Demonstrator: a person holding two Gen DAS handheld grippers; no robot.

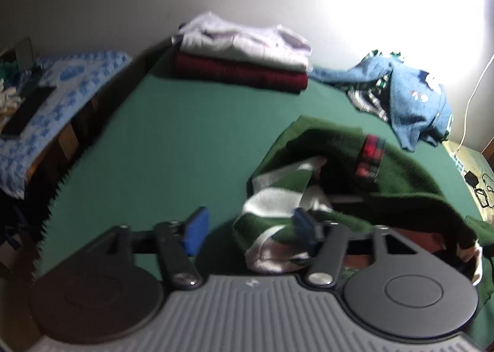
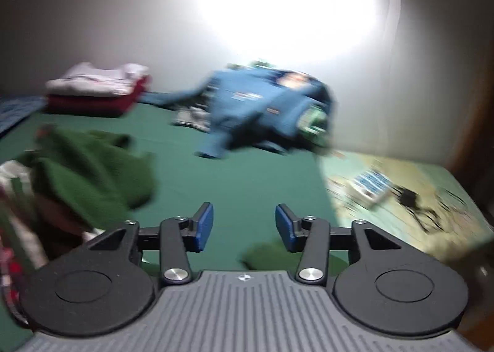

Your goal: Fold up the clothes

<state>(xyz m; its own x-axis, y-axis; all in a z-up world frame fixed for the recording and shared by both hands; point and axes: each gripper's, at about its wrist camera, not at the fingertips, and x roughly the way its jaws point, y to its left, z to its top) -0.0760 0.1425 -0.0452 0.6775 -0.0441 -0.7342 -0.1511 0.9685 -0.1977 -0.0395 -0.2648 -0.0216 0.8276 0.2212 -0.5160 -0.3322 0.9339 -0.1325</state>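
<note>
A crumpled dark green garment [image 1: 355, 176] with white stripes and a red plaid label lies on the green sheet [image 1: 173, 142]. My left gripper [image 1: 250, 233] stands open at its left edge, the right fingertip [image 1: 304, 227] against the striped cloth, nothing clamped. The same green garment [image 2: 83, 167] shows at the left of the right wrist view. My right gripper [image 2: 244, 227] is open over bare green sheet [image 2: 247, 176], with a small green fold of cloth just below its right finger.
A folded stack, white on dark red [image 1: 244, 55], sits at the far wall. An unfolded blue garment [image 1: 410, 96] lies over others at the back right. A blue patterned surface [image 1: 52, 99] holds a dark device on the left. Cables and a charger [image 2: 407, 197] lie right.
</note>
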